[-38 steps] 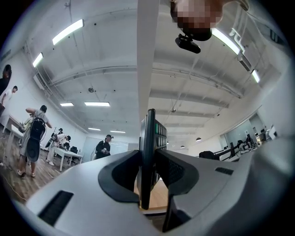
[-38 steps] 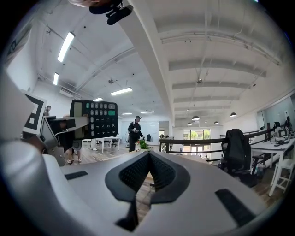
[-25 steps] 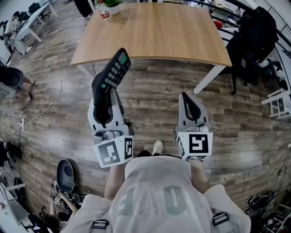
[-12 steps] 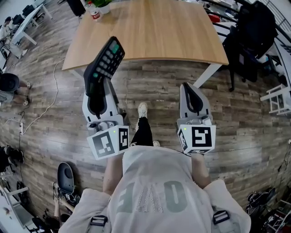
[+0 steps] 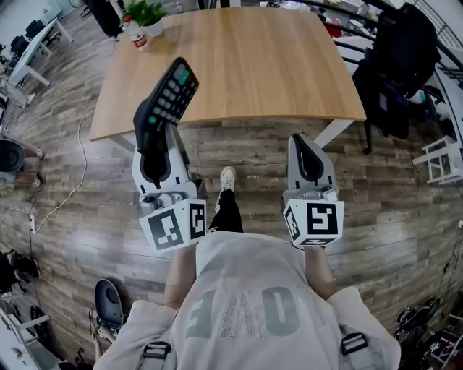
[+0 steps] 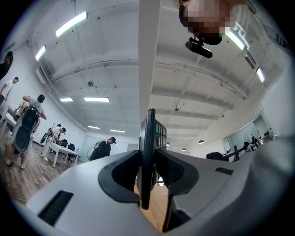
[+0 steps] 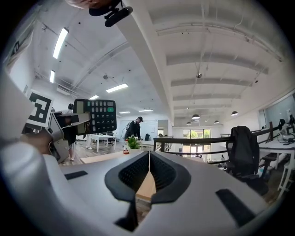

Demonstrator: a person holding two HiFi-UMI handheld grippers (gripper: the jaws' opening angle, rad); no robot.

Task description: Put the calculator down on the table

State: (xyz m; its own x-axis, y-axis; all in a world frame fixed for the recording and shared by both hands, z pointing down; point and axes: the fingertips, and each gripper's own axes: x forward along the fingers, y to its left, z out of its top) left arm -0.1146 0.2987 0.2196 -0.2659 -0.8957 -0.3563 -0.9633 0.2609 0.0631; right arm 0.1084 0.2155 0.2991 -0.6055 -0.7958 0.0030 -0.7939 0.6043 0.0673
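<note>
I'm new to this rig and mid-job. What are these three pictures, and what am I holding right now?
There is no robot arm here: a person carries a handheld claw in each hand. The top-down picture comes from a camera on the person's head. The other two come from cameras riding on the claws, each looking along its own jaws. The left claw is clamped on a black calculator, which its own view shows edge-on between the jaws. The right claw is shut and empty. The person stands on the floor just short of the wooden table. At its far left corner are a potted plant and a small red can.
</note>
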